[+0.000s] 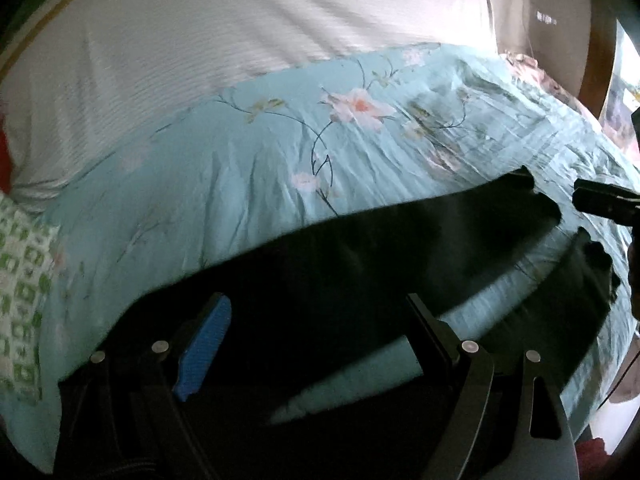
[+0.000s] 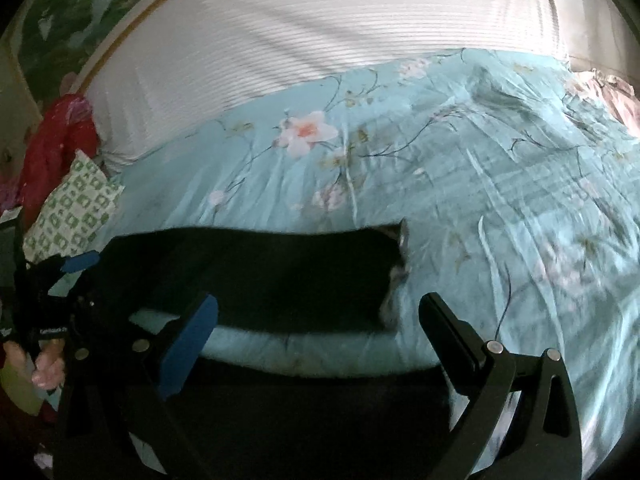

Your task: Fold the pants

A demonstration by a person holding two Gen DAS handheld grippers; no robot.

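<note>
Black pants lie spread across the near part of a bed, on a light blue flowered bedspread. One leg runs along the bed toward the right, its end showing a pale inner lining in the right wrist view; a strip of bedspread shows between this leg and the darker cloth nearer the cameras, close to the bed's front edge.

The left gripper is spread wide, with its blue pad on one side and the black finger on the other, both over the black cloth; nothing is pinched between them. The right gripper is also spread wide, poised over the strip of bedspread just short of the leg's end, gripping nothing. In the left wrist view the right gripper appears at the far right, just beside the leg's tip.

Beyond the pants the bedspread stretches wrinkled but bare to a white ribbed cover at the far side. At the left end lie a green-and-white patterned pillow and a red cloth, both well apart from the leg. A pinkish cloth sits at the far right corner.
</note>
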